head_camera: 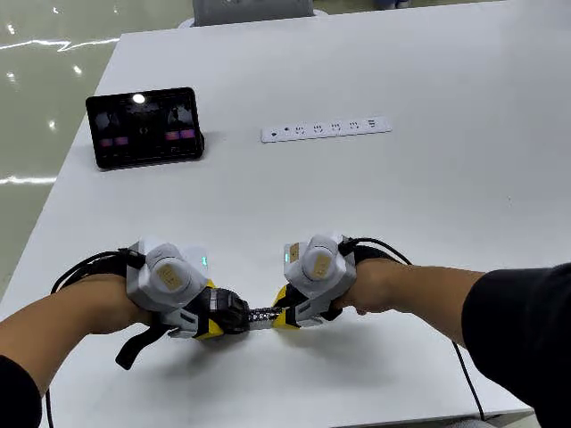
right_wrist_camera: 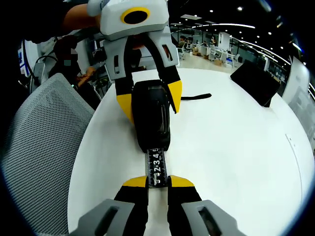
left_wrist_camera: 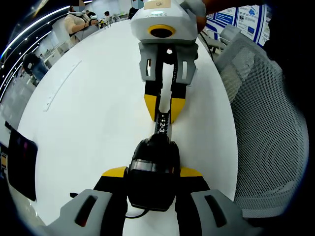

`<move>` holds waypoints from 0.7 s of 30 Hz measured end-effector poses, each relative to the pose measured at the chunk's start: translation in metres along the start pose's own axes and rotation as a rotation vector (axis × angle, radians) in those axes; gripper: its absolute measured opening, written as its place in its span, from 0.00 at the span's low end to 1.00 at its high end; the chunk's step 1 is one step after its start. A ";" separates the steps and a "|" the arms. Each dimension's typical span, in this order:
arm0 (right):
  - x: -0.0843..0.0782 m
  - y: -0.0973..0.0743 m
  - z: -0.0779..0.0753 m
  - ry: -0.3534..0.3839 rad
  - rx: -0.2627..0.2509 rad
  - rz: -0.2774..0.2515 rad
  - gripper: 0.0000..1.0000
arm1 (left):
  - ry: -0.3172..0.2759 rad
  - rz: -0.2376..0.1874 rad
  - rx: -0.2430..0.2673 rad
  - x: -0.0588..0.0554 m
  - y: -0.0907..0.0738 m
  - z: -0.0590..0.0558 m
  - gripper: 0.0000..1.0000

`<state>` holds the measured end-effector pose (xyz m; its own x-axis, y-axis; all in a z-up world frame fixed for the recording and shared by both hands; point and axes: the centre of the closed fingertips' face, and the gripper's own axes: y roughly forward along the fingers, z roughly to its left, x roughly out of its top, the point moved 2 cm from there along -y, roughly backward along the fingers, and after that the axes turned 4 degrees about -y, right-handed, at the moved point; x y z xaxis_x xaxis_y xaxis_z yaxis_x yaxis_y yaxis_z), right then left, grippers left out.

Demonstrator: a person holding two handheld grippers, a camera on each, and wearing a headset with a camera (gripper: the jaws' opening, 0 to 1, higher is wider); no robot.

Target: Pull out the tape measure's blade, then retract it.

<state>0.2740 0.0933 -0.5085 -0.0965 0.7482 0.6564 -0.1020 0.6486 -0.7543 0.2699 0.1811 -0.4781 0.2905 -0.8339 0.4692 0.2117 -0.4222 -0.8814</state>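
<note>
The case (left_wrist_camera: 152,169) of the tape measure sits between the two yellow tips of the left claw (left_wrist_camera: 153,173), which is closed on its sides. In the left gripper view it fills the gap between the jaws. From the case's mouth a short run of blade (right_wrist_camera: 157,169) comes straight out, black with white numerals. Its far end lies between the tips of the right claw (right_wrist_camera: 157,183), which are drawn narrow and pinch it. In the right gripper view the blade runs up from that claw's tips to the case, with the left claw astride the case beyond.

The two claws face each other tip to tip, near one another, with only the short blade between them. Each is held in a hand, and the forearms come in from either side. Both work low over the near edge of a white table (head_camera: 357,196). Whether the case touches the top cannot be told.

Past the left claw, a black strap (right_wrist_camera: 194,96) lies on the table just beside it. Well beyond both claws, across the table, a dark tablet (head_camera: 144,127) stands propped, and a white power strip (head_camera: 326,129) lies flat to its side. Behind the claws, on the person's side, is a grey mesh chair (left_wrist_camera: 266,123).
</note>
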 end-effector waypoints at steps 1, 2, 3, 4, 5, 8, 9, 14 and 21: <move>0.000 0.000 0.000 0.000 0.000 0.000 0.11 | 0.000 0.000 0.000 0.000 0.000 0.000 0.31; 0.000 0.000 0.000 0.000 0.000 0.000 0.11 | 0.000 -0.001 0.001 0.000 0.000 0.000 0.31; 0.000 0.000 0.000 -0.001 0.000 0.000 0.11 | -0.002 -0.001 0.001 0.000 0.000 0.000 0.31; -0.001 -0.001 0.000 0.000 0.001 0.001 0.11 | -0.002 -0.002 0.001 0.000 0.000 0.000 0.31; -0.001 -0.001 -0.001 -0.001 0.002 0.001 0.11 | -0.002 -0.003 0.001 0.000 0.000 0.000 0.31; -0.002 -0.002 -0.001 0.000 0.003 0.003 0.11 | -0.002 -0.002 0.001 -0.001 0.000 0.000 0.31; -0.002 -0.003 0.000 -0.003 0.004 0.002 0.11 | -0.004 -0.002 0.001 -0.001 0.000 0.000 0.31; -0.006 -0.007 0.000 -0.001 0.007 0.007 0.11 | -0.005 -0.002 0.002 -0.001 0.000 0.000 0.31; -0.010 -0.010 0.000 -0.001 0.010 0.012 0.11 | -0.008 -0.002 0.002 -0.002 0.000 0.000 0.31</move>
<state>0.2763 0.0791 -0.5073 -0.0991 0.7557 0.6474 -0.1107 0.6382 -0.7619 0.2689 0.1825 -0.4787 0.2975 -0.8303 0.4713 0.2145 -0.4229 -0.8804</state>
